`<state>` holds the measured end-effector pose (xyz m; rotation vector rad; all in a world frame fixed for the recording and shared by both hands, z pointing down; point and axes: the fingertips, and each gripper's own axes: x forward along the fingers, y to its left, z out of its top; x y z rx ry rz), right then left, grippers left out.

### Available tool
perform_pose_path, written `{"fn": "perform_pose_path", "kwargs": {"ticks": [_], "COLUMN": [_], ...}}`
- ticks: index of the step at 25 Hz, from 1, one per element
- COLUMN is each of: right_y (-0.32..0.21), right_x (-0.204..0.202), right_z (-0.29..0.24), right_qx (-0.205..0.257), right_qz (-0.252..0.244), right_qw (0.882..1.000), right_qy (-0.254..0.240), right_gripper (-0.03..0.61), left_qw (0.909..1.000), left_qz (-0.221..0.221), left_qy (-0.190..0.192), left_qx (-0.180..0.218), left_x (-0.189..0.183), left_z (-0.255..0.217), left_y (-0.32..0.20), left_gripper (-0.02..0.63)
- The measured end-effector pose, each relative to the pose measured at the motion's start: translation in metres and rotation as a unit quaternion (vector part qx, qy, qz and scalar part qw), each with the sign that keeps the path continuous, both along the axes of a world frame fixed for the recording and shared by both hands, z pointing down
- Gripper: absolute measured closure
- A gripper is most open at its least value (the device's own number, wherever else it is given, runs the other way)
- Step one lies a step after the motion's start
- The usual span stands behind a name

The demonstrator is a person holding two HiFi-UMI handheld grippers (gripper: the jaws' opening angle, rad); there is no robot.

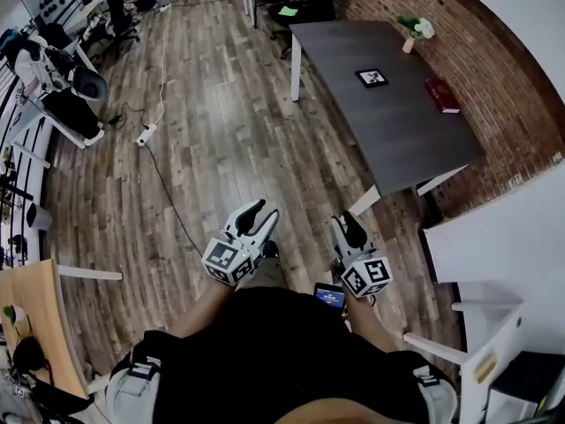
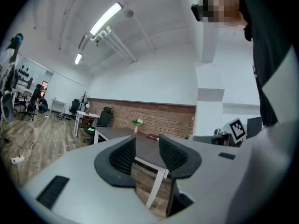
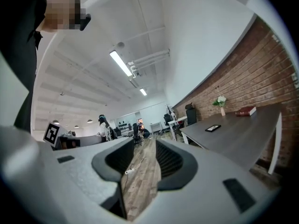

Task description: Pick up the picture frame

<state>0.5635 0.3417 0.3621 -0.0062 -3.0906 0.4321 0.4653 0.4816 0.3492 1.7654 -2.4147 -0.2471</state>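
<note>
The picture frame (image 1: 372, 77) is small and black, and it lies flat on the dark grey table (image 1: 397, 122) at the upper right. The right gripper view also shows the picture frame (image 3: 213, 128), on the table (image 3: 243, 136). Both grippers are held close to the person's body, far short of the table. My left gripper (image 1: 258, 216) is open and holds nothing; in its own view the left gripper (image 2: 147, 155) frames the table's near end (image 2: 145, 147). The right gripper (image 1: 348, 230) is open too; in its own view, bare wooden floor shows between the right gripper's (image 3: 142, 160) jaws.
A red book (image 1: 442, 95) and a small vase of flowers (image 1: 415, 29) share the table, which stands along a brick wall (image 1: 503, 69). A white power strip (image 1: 146, 134) with a cable lies on the wooden floor. White furniture (image 1: 494, 325) stands at the lower right, office chairs far left.
</note>
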Motion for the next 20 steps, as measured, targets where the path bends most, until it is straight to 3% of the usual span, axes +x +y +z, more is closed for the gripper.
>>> {"fn": "perform_pose_path", "kwargs": {"ticks": [3,8,12,16,20], "right_y": [-0.023,-0.053,-0.061,-0.076,-0.111], "right_x": [-0.044,-0.136,-0.198,-0.245,-0.266], "right_z": [-0.01,-0.035,-0.043,-0.043,-0.034], "right_qx": [0.006,0.018,0.037,0.048,0.035], "right_qz": [0.006,0.004,0.003,0.0,0.025], "right_qw": [1.0,1.0,0.999,0.999,0.999], "right_qy": [0.004,-0.008,-0.008,-0.003,0.016], "right_gripper": [0.428,0.428,0.428,0.428,0.428], "left_qw": [0.9999,0.9997,0.9997,0.9998,0.9999], "left_qz": [0.006,-0.003,-0.016,-0.014,-0.012], "left_qy": [0.01,-0.016,-0.015,-0.011,0.005], "left_qx": [0.008,0.018,0.01,0.006,0.008], "left_x": [-0.049,-0.144,-0.209,-0.256,-0.283], "left_z": [-0.004,-0.032,-0.027,-0.016,-0.007], "left_y": [-0.021,-0.046,-0.053,-0.058,-0.07], "left_gripper": [0.477,0.477,0.477,0.477,0.477]}}
